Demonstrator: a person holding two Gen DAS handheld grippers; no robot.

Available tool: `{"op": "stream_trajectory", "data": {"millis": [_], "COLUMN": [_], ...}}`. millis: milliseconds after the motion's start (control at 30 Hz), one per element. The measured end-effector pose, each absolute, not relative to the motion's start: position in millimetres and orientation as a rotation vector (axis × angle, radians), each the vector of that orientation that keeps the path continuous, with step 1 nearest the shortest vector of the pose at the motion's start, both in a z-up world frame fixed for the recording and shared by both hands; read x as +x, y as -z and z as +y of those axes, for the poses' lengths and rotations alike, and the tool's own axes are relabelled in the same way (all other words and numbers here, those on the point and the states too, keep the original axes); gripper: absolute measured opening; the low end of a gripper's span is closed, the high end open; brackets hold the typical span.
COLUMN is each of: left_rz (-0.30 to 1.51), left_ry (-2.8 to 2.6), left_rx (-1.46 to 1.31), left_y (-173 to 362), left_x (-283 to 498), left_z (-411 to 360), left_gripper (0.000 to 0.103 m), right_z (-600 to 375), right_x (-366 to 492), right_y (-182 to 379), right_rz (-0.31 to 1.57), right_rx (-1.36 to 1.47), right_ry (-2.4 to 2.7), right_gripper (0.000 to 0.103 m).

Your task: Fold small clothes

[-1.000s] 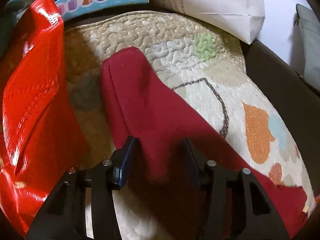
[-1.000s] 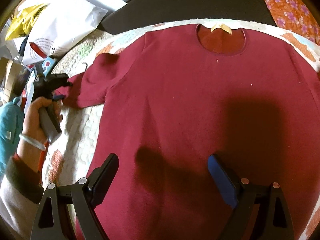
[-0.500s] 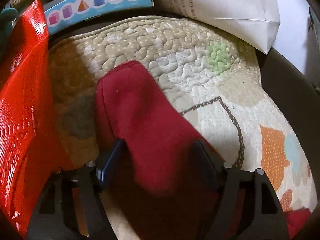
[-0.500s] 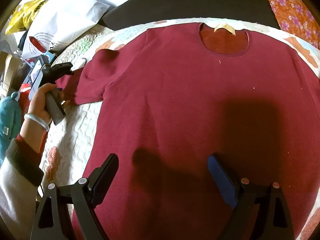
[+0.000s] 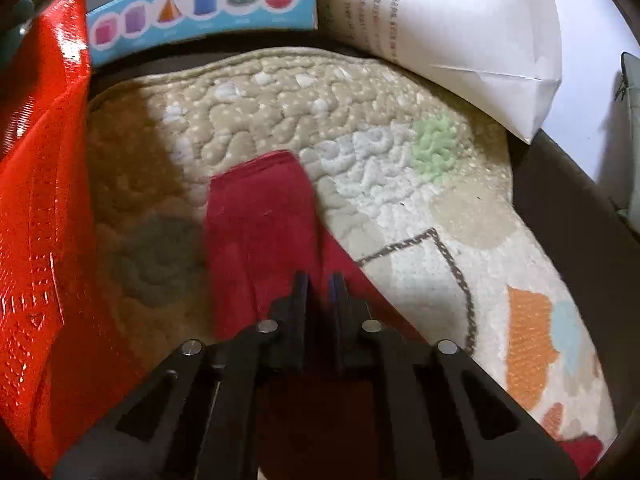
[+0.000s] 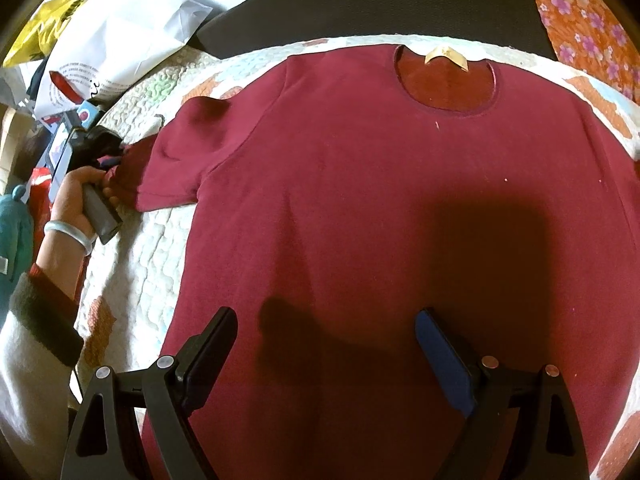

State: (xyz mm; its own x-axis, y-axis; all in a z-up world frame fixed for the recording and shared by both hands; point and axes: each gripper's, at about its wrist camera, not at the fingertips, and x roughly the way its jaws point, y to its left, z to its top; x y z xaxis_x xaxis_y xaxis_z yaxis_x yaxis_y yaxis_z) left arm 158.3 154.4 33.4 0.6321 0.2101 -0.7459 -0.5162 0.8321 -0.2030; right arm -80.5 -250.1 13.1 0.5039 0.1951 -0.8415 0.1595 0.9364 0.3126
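1. A red bag [image 5: 36, 208] is crowding the quilt's [image 5: 320, 96] left edge, walling off that side.
2. A blue box [image 5: 200, 4] and a white paper bag [image 5: 460, 28] are blocking the far edge.
3. Bare quilt is lying open between the sleeve [image 5: 260, 216] and the paper bag.
4. The shirt [image 6: 380, 220] is lying flat, leaving room above it.

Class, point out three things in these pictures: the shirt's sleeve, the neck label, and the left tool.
sleeve [image 5: 260, 216], left wrist view, on the raised cuff end.
neck label [image 6: 445, 56], right wrist view, on the tan tag inside the collar.
left tool [image 5: 319, 286], left wrist view, between its tips, shut on the sleeve.
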Motion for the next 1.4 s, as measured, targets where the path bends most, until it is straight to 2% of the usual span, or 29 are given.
{"op": "stream_trajectory", "data": {"millis": [300, 533, 567, 633, 800, 967, 1033, 1067, 1100, 1133, 1167, 1267, 1400], "left_rz": [0.746, 0.666, 0.646, 0.618, 0.690, 0.799, 0.810, 0.804, 0.792, 0.781, 0.768, 0.757, 0.837], "left_ry": [-0.253, 0.011, 0.052, 0.140, 0.422, 0.446, 0.383, 0.350, 0.295, 0.252, 0.211, 0.083, 0.001], "left_rx": [-0.398, -0.319, -0.305, -0.281, -0.250, -0.212, -0.185, -0.172, -0.146, -0.132, -0.127, -0.128, -0.155], "left_y": [-68, -133, -142, -156, -140, -130, -135, -136, -137, -133, -130, -111, -87], "left_x": [135, 79, 67, 47, 6, -1, -3, -3, -3, -3, -2, 7, 32], "left_z": [104, 20, 6, -28, -113, -111, -87, -72, -54, -38, -23, 23, 58], "left_gripper": [0.005, 0.005, 0.001, 0.001, 0.001, 0.002, 0.004, 0.012, 0.028, 0.038, 0.052, 0.054, 0.054], "right_z": [-245, -269, -273, -285, -308, -316, -315, -315, -313, -310, -307, -295, -273], "right_x": [-90, -109, -112, -118, -137, -147, -137, -131, -122, -112, -102, -62, -14], "right_y": [-37, -57, -57, -59, -64, -70, -69, -67, -67, -65, -63, -56, -53], "right_rz": [0.999, 0.912, 0.901, 0.886, 0.849, 0.839, 0.848, 0.846, 0.841, 0.841, 0.842, 0.849, 0.838], "right_rx": [0.373, 0.425, 0.439, 0.464, 0.500, 0.500, 0.503, 0.510, 0.515, 0.518, 0.522, 0.546, 0.559], "right_ry": [-0.036, 0.000, 0.011, 0.035, 0.110, 0.109, 0.086, 0.065, 0.042, 0.031, 0.017, -0.026, -0.065], "right_gripper": [0.089, 0.089, 0.089, 0.089, 0.089, 0.089, 0.089, 0.089, 0.089, 0.089, 0.089, 0.089, 0.089]}}
